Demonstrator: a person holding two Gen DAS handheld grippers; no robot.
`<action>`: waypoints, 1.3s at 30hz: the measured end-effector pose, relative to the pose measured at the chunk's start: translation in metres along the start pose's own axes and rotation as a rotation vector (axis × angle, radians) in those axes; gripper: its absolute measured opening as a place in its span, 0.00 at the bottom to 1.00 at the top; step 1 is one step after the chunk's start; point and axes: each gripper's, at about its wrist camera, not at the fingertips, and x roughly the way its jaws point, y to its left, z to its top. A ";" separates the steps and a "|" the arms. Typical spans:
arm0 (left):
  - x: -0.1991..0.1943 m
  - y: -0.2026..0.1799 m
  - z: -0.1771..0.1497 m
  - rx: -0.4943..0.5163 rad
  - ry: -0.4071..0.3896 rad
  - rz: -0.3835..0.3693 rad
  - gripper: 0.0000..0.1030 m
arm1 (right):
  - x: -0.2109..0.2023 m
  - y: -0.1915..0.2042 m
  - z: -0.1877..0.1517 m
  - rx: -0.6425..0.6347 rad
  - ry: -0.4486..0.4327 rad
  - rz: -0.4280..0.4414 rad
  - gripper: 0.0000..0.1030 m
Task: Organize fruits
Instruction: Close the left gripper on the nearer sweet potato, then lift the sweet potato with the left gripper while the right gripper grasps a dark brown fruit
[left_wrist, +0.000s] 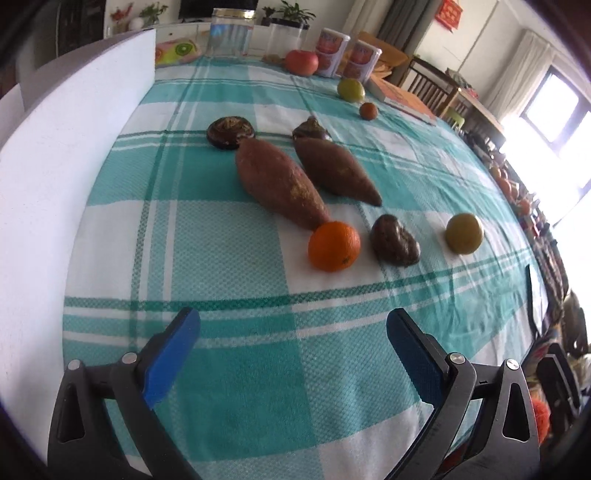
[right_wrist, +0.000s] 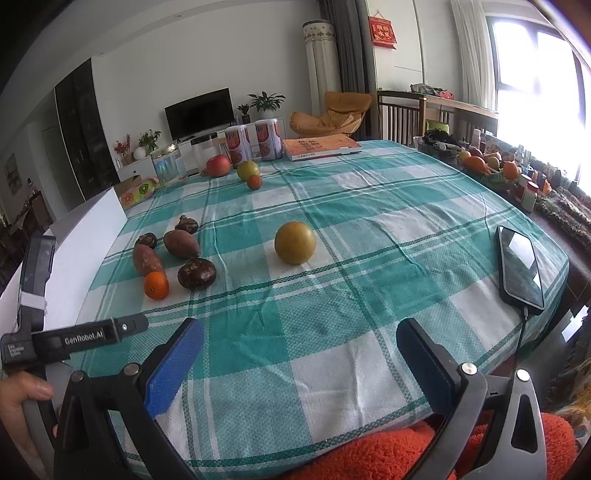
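Left wrist view: 2 sweet potatoes, nearer one (left_wrist: 280, 184) & farther one (left_wrist: 338, 170), lay side by side at frame centre, long axes running upper left to lower right, tapered tips lower right. 1 orange (left_wrist: 334, 246) touched nearer tip. 3 dark chestnut-like pieces, 2 yellow-green fruits. Left gripper (left_wrist: 293, 325) & right gripper (right_wrist: 299, 332) both gaped wide, empty, over tablecloth (left_wrist: 229, 369).

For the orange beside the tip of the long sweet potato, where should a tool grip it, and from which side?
Grip the orange across its widest middle, coming from the near edge with the left tool, which is open and nearly in line with it. It is round, so any diameter works, but the sweet potato tip crowds its far side.
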 end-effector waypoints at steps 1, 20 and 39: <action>-0.001 0.001 0.011 -0.011 -0.020 -0.011 0.98 | 0.001 0.000 0.000 -0.002 0.003 -0.001 1.00; 0.030 0.029 0.062 -0.074 0.000 0.052 0.52 | 0.005 -0.012 -0.001 0.053 0.028 0.042 1.00; 0.001 0.022 0.000 0.119 0.084 0.032 0.53 | 0.016 -0.015 -0.003 0.073 0.086 0.076 1.00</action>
